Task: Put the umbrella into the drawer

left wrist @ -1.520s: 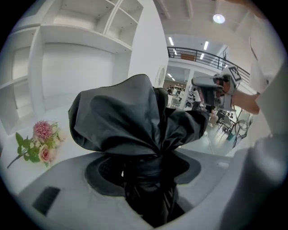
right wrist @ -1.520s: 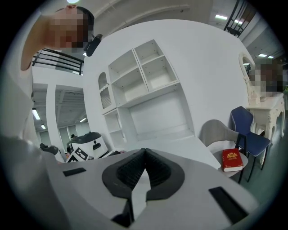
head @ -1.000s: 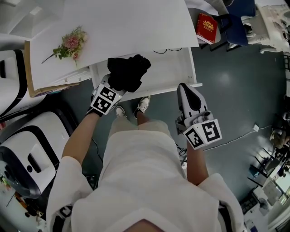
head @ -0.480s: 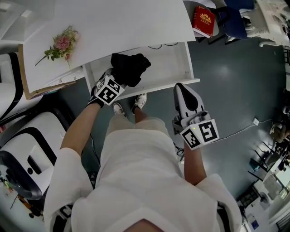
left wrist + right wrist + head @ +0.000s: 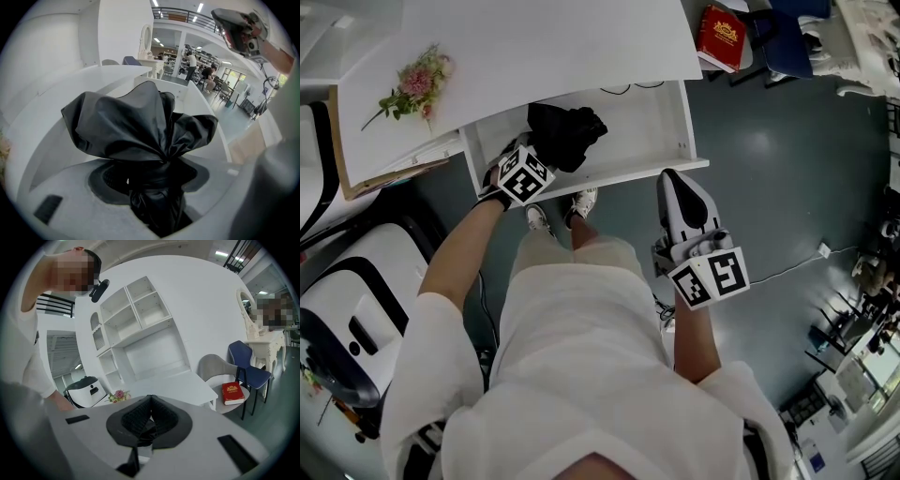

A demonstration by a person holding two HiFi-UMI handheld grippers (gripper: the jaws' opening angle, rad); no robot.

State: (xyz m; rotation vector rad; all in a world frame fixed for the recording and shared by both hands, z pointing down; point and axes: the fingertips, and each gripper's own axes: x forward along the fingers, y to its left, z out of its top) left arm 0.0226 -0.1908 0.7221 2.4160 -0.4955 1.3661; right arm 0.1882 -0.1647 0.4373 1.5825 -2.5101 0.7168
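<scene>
Open drawer (image 5: 652,127): right half bare, reachable from above; umbrella (image 5: 565,134) blocks the left half. The worktop (image 5: 544,47) overhangs its rear edge. Right of the drawer, the floor (image 5: 769,169) lies open.

Dark floor (image 5: 787,187), white desk (image 5: 534,37), blue chair (image 5: 253,373)

Umbrella (image 5: 140,126): blk cloth w/ slight sheen, crumpled. Drawer (image 5: 642,127): smooth wht, matt finish. Floor (image 5: 787,187): dk grey, glossy, reflects light.

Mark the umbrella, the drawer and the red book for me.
umbrella (image 5: 567,133): head view, on its bunched black fabric.
drawer (image 5: 642,127): head view, on its bare white floor.
red book (image 5: 723,37): head view, on its cover.
</scene>
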